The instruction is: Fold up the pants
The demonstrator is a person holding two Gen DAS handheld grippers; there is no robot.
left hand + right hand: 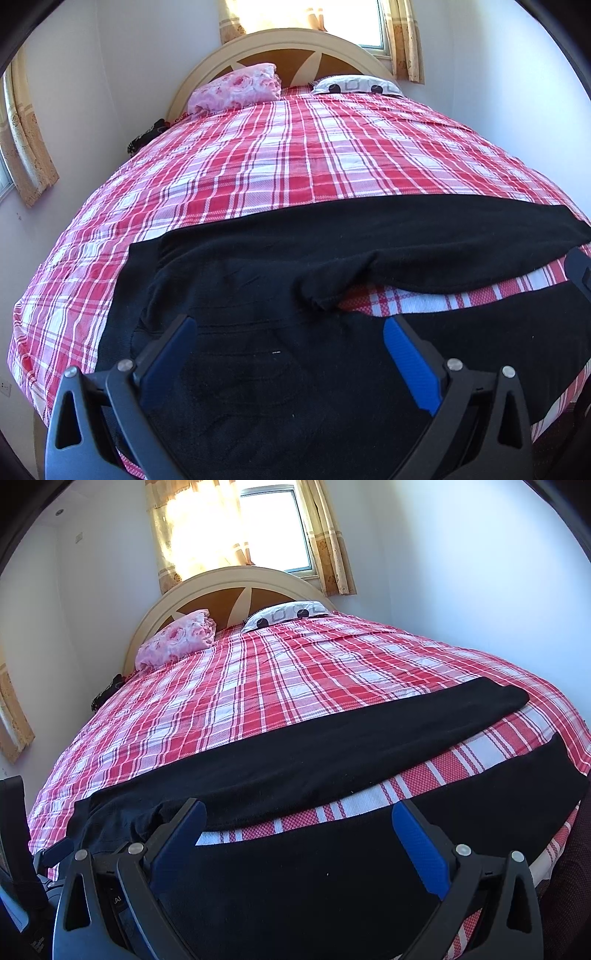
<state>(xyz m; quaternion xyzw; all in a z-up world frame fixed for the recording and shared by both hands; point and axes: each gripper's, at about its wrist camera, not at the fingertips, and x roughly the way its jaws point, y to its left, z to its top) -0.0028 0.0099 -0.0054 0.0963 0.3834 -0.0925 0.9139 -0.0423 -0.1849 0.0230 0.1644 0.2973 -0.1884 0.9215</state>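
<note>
Plaid bed (295, 686); pants (314, 760) crosswise, legs rightward.

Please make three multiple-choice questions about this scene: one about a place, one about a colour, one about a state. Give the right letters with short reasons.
1. Where do the pants lie?
A. on the floor
B. at the near end of the bed
C. on the pillows

2. What colour are the pants?
A. black
B. blue
C. grey

3. How are the two grippers?
A. both shut on cloth
B. one open, one shut
C. both open

Answers:
1 B: the pants stretch across the checked cover, near the cameras.
2 A: the cloth is plain black.
3 C: the left gripper and right gripper show fingers wide apart, holding nothing.
</note>
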